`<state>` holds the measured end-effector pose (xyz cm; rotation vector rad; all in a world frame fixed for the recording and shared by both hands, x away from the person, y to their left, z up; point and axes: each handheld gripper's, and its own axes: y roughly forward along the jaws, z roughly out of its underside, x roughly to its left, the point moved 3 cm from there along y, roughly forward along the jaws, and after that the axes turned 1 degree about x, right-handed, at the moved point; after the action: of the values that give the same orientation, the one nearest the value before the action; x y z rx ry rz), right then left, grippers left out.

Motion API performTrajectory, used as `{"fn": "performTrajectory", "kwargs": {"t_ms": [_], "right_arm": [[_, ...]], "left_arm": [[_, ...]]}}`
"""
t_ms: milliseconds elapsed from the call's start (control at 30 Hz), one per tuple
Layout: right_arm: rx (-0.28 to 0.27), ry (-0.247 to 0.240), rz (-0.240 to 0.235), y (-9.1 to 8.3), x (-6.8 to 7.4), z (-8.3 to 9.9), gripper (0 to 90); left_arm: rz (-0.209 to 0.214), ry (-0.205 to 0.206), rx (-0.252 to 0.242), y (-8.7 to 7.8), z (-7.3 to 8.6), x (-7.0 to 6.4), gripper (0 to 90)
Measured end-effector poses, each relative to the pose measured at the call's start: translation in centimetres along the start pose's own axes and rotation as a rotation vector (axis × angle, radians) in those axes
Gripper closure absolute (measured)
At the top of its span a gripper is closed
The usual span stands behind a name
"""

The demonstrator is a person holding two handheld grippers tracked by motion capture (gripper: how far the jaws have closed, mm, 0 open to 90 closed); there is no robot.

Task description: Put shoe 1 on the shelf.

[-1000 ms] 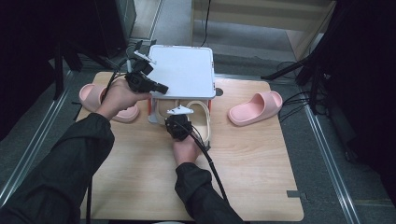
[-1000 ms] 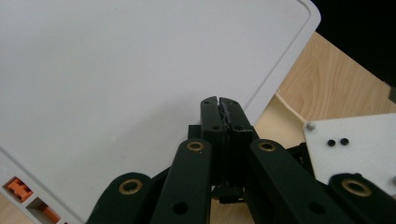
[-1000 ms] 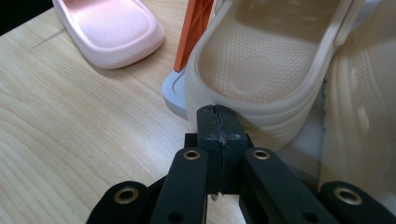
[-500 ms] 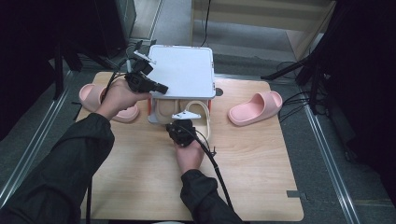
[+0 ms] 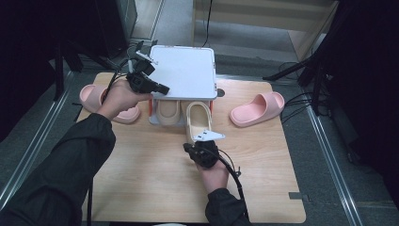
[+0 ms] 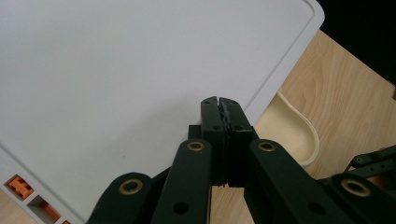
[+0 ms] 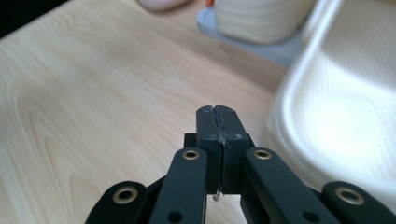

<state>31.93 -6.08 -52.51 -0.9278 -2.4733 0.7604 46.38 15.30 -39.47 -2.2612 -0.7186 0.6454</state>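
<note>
High view: the cream slipper [image 5: 198, 118] lies half out of the white shoe rack [image 5: 184, 75], its long axis running toward the person. The right claw [image 5: 203, 151], jaws pressed together and empty, sits just behind its heel; the left claw [image 5: 143, 84], also pressed together, rests on the rack top.

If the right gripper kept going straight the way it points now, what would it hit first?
Most likely the cream slipper just ahead of it. The right gripper, fingers shut, points toward the white rack, and the slipper's heel lies right in front; depth is hard to judge.
</note>
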Motion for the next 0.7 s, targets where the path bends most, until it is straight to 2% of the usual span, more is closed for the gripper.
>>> {"fn": "performTrajectory", "kwargs": {"t_ms": [100,133,333,500,567,700], "right_arm": [[0.011,0.0,0.018,-0.6,-0.4,0.7,88.9],[0.012,0.015,0.025,-1.1,-1.1,1.2,88.4],[0.017,0.036,0.057,-2.2,-2.7,1.8,88.4],[0.017,0.033,0.066,-2.7,-3.2,1.8,87.8],[0.016,0.043,0.056,-3.0,-3.4,1.9,87.6],[0.03,0.027,0.078,-3.6,-3.7,2.3,88.0]], "left_arm": [[-0.004,0.004,0.006,0.0,0.0,0.0,89.8],[-0.005,0.004,0.006,0.0,0.0,-0.1,89.8],[-0.003,0.003,0.006,0.0,0.0,0.0,89.8],[0.0,0.004,0.004,0.0,0.0,0.0,89.8],[0.001,0.003,0.003,0.0,0.0,0.0,89.8],[-0.003,0.003,0.005,0.0,0.0,0.0,89.8]]}}
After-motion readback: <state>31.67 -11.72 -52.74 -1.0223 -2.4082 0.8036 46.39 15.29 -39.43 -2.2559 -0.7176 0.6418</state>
